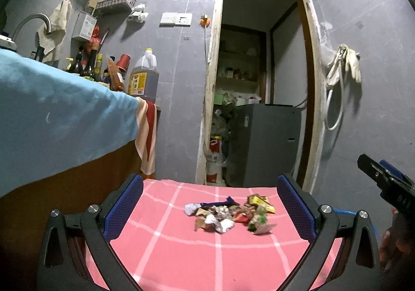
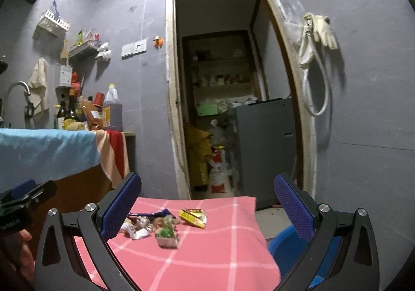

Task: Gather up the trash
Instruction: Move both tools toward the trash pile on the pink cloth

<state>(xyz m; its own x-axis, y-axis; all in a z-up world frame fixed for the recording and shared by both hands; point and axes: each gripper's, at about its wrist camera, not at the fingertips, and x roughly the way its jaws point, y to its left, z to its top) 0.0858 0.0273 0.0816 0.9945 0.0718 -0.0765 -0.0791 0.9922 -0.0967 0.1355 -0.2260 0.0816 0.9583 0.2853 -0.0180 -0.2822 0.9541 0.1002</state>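
both grippers, left (image 1: 210,203) and right (image 2: 207,203), gape empty above trash (image 1: 229,214) on the pink cloth (image 1: 181,252); blue bin (image 2: 285,241) contents hidden.

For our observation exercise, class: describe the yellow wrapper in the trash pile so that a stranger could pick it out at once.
Start at the pink checked cloth in front of the open doorway. A pile of crumpled wrappers lies on it. The yellow wrapper sits at the pile's right end, nearest the doorway, slightly apart from the rest; it alone is bright yellow and fairly flat, not balled up.
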